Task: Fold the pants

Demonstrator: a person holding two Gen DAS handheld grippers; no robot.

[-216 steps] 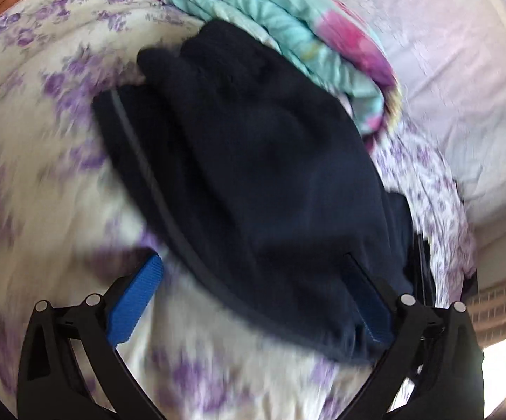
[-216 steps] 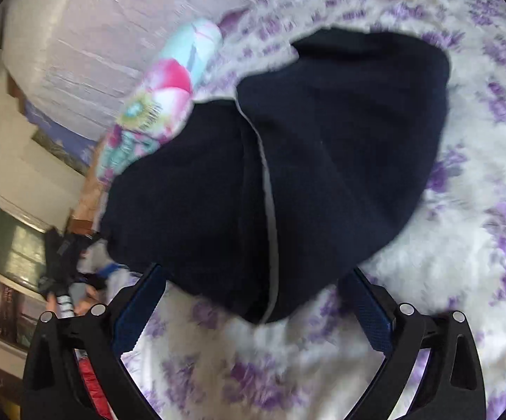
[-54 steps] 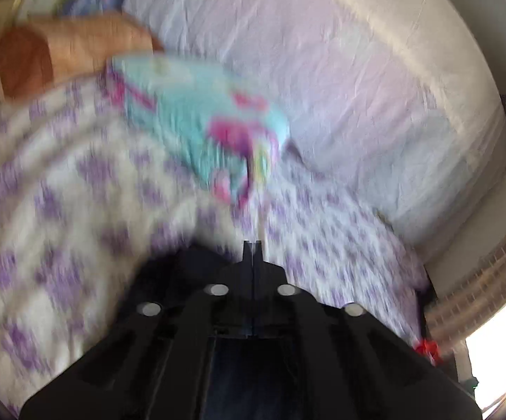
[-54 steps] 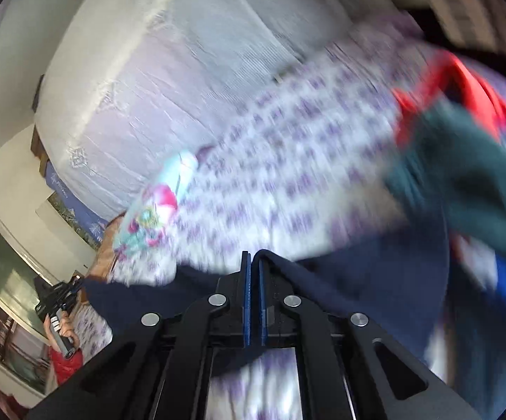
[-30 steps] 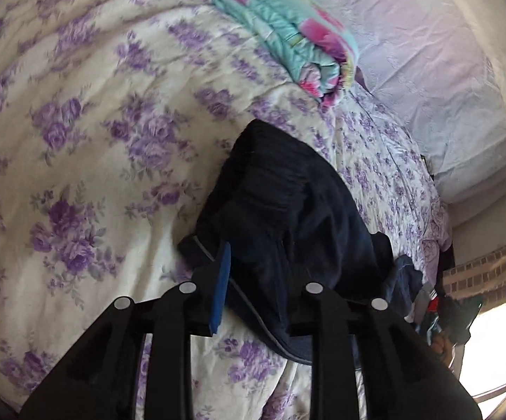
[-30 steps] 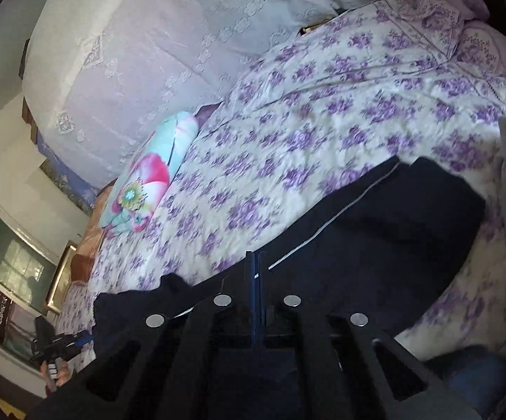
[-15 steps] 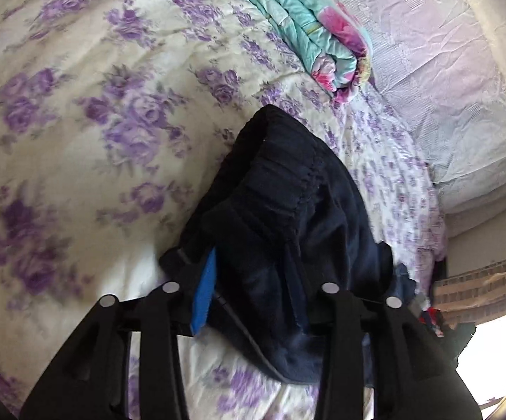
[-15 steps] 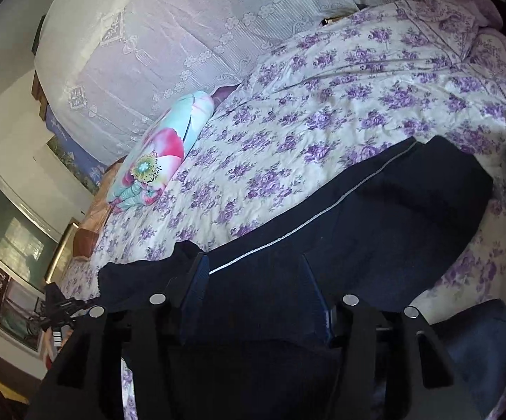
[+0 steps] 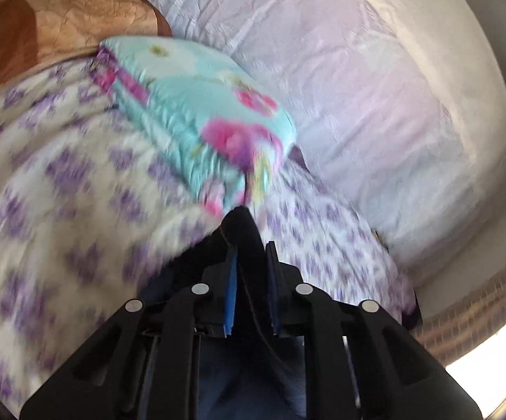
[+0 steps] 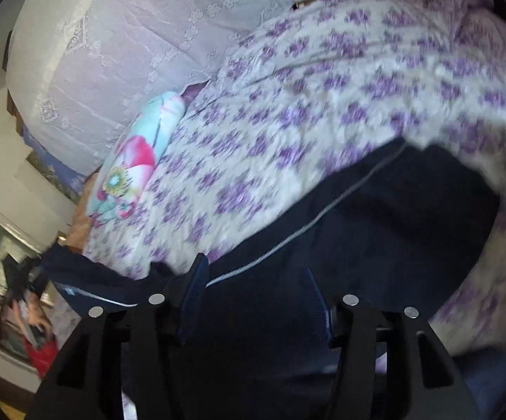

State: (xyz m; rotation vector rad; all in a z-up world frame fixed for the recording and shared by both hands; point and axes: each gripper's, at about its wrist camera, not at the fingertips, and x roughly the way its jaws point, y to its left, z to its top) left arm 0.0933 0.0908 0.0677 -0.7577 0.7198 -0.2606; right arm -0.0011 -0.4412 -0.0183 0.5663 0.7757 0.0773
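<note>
Lying across the bed with the white, purple-flowered bedspread [image 10: 288,112] are the dark navy pants with a thin pale side stripe [image 10: 375,231], their cloth spreading from the lower middle of the right wrist view out to the right, with the stripe running slantwise over them. In the left wrist view one bunched fold of the pants [image 9: 244,234] is standing up between the blue pads, raised clear of the bedspread [image 9: 60,182] behind it.

The left tongs [image 9: 250,266] are pinching that fold; their jaws have just been closing, and now they are pressing the dark cloth from both sides. The right tongs [image 10: 253,280] are standing spread, having just been opening, and their blue-padded fingers [image 10: 196,280] are straddling the pants without pressing on them; whether the pads are brushing the cloth I cannot tell.

Farther out, a folded turquoise quilt with pink flowers [image 9: 196,112] is lying on the bedspread near the pale lilac embroidered headboard cover [image 9: 340,80]. A brown crinkled pillow [image 9: 53,24] is sitting beside the quilt, at the upper left. In the right wrist view the same quilt [image 10: 137,161] is showing at the left against the headboard cover [image 10: 130,45]. Much of both views is blurring.
</note>
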